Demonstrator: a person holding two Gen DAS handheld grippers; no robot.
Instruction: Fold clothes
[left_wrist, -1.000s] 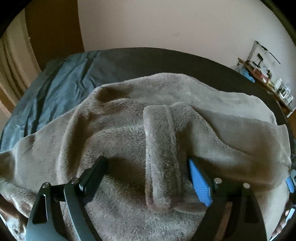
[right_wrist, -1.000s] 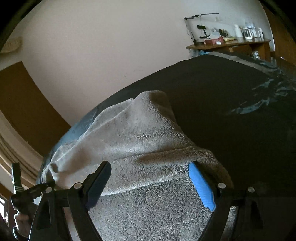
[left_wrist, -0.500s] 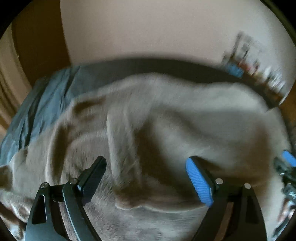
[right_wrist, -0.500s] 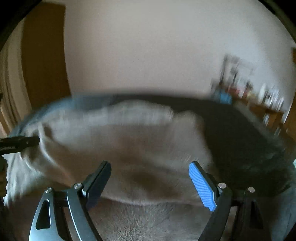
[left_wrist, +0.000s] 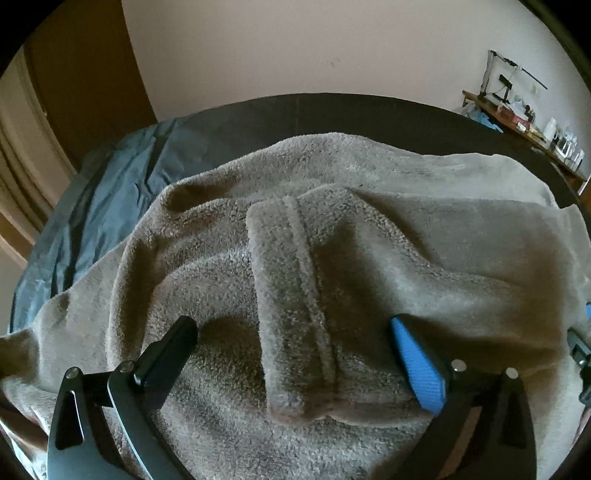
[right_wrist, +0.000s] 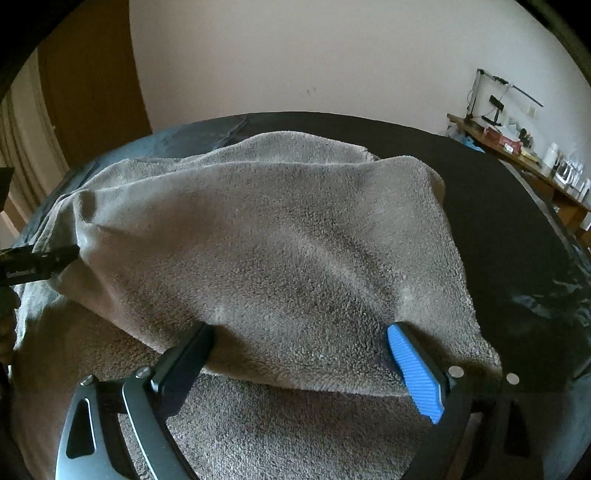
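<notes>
A grey-brown fleece garment (left_wrist: 369, 258) lies spread and partly folded on a dark bed. A cuffed sleeve (left_wrist: 291, 295) lies over it, pointing toward me. My left gripper (left_wrist: 295, 354) is open, its jaws wide on either side of the sleeve end, just above the fabric. In the right wrist view the garment (right_wrist: 277, 258) has a folded layer on top with its near edge between the jaws. My right gripper (right_wrist: 299, 354) is open over that edge. The left gripper's tip (right_wrist: 40, 264) shows at the garment's left edge.
The dark bed cover (right_wrist: 498, 240) extends to the right; a blue sheet (left_wrist: 92, 221) lies at the left. A wooden desk (left_wrist: 524, 125) with bottles and a lamp stands at the far right by the wall. A brown door (left_wrist: 81, 74) is at the left.
Both grippers swung sideways, blurring the half-second frames. The right view turned from the garment's right corner to face its folded layer. The left view is back close to where it was, over the sleeve. Both stayed open.
</notes>
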